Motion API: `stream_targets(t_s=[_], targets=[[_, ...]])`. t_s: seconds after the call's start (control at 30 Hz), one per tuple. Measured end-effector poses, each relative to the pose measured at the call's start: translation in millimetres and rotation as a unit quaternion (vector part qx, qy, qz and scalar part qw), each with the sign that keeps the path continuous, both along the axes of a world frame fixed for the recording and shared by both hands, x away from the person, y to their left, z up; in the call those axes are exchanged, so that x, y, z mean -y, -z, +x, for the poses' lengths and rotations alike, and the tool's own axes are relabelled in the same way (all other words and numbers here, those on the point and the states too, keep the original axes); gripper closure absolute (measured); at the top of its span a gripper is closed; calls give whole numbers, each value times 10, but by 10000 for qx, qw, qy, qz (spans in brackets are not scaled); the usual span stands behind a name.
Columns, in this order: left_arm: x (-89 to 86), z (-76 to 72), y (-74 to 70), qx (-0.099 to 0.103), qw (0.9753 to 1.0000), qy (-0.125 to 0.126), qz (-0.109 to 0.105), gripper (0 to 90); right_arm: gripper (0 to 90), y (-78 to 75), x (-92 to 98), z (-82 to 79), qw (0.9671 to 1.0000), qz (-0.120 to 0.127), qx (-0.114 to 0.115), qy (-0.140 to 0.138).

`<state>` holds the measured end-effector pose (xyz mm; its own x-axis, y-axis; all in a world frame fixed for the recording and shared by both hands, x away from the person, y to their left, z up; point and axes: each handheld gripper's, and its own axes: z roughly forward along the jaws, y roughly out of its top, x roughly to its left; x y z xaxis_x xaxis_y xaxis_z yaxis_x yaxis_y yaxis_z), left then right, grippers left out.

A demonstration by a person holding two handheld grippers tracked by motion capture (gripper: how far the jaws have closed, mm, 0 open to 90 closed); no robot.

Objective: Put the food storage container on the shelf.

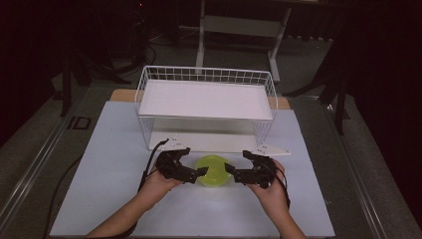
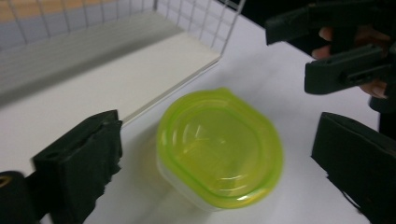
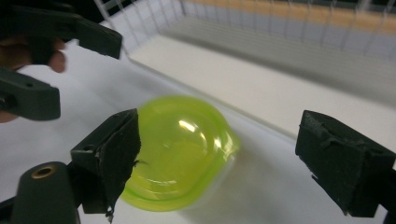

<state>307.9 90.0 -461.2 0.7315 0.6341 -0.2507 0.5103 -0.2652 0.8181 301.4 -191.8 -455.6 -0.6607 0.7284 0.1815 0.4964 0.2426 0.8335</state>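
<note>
Dark room behind, stand legs on the floor at the back; white table (image 1: 114,149) takes up the near part of the high view; white wire basket rack (image 1: 206,107) stands at the far middle of it, flat white shelf inside and a white base board under it; lime-green lidded container (image 1: 215,171) sits on the table just in front of the rack, between both grippers, lid on, clear body below the green lid; left gripper (image 1: 198,173) held in the person's left hand (image 1: 159,181), jaws spread wide, container's left side lying between them in the left gripper view, pads not touching it as far as I can tell; right gripper (image 1: 230,171) held in the right hand (image 1: 268,191), jaws also wide apart, nothing clamped; right gripper view has the container (image 3: 180,151) low between the jaws, partly behind the left-hand jaw pad, contact cannot be told, edge blurred; left gripper view shows the container (image 2: 219,147) centred with gaps to both pads, the other gripper (image 2: 345,56) up at the top right beyond it; black cable (image 1: 149,162) trails from the left gripper across the table.
</note>
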Motion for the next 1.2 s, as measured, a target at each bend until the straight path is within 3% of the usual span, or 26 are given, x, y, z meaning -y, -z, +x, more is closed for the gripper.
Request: stream_targets(t_s=[0.27,0.4,0.57,0.83,0.93,1.0,1.1,1.2], targets=[[-1,83,167,-520,9983,-241,-34,154,226,204,29,116,9982,147,-534,229],[19,67,237,-730,9968,-325,78,202,248,255,-11,107,9980,29,-604,208],[-10,77,297,-973,9943,-406,-139,282,335,305,-21,86,9966,84,-771,265],[-19,92,413,-1328,9892,-612,-54,345,403,414,-61,83,9951,3,-958,243],[-30,100,455,-1478,9870,-598,-218,381,420,422,-60,90,9946,41,-1007,249],[-36,102,451,-1456,9874,-589,-217,442,424,429,-52,94,9945,39,-1018,255],[-54,116,457,-1624,9850,-479,-344,526,424,449,-26,103,9937,64,-1090,260],[-49,113,442,-1685,9844,-363,-352,587,456,453,-18,105,9929,139,-1160,222]])
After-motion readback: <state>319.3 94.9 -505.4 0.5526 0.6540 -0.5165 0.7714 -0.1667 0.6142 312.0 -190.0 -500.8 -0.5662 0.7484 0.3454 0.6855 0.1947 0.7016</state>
